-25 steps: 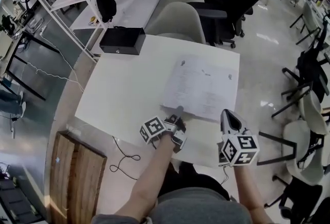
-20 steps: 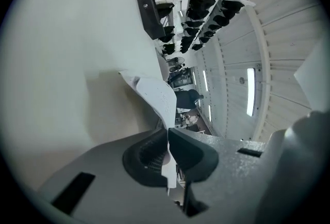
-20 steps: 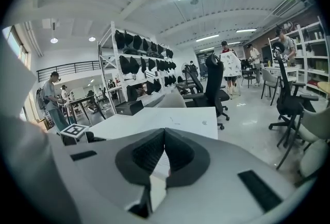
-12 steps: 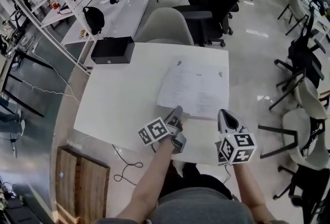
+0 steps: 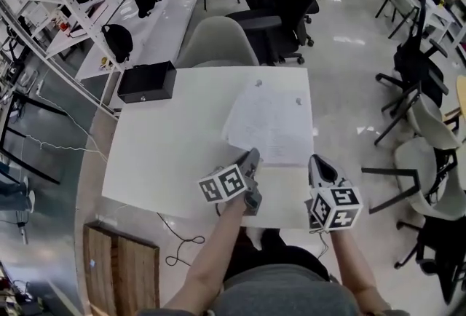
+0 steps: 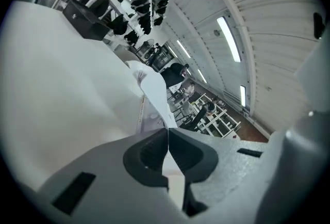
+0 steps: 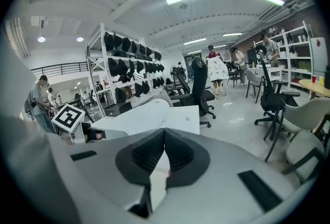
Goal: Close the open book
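Overhead, the book lies toward the table's 3 o'clock. Only its own view shows the left gripper, tilted sideways, clamped on a lifted page. The right gripper, at the book's 5 o'clock, is closed and empty.

No text, label, brand or number could be read. Print on the pages of the open book was too small to be made out, and the marker cubes bore only square patterns.

The book, white-paged and finely printed, is laid open by the worktop's right edge, its near-left leaf lifted.
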`<state>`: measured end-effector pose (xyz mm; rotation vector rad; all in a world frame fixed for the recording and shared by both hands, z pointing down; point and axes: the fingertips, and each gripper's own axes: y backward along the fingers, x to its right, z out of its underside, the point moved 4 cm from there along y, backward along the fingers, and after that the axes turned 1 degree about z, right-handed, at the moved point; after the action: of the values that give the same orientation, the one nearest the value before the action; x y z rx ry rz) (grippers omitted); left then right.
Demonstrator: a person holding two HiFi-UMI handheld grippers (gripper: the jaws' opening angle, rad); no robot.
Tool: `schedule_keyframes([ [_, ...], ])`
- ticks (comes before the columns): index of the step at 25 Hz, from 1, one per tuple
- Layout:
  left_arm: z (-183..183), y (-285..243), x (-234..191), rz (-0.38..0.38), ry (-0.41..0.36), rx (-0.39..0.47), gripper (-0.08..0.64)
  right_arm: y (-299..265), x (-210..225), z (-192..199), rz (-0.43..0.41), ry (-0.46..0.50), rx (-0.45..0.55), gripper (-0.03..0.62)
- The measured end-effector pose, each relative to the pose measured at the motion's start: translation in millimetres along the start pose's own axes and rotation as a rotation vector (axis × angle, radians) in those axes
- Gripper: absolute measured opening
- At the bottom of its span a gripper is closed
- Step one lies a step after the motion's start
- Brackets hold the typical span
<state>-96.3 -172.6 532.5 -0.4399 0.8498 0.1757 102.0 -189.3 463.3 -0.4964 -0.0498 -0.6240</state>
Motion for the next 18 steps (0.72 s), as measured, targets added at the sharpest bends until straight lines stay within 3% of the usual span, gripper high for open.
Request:
schedule_keyframes([
  [18,31.1,-36.1,30.7,-0.102,-0.525,-0.281,0.009,16.2,22.9,14.7,0.098,-0.068,-0.011,0.005],
])
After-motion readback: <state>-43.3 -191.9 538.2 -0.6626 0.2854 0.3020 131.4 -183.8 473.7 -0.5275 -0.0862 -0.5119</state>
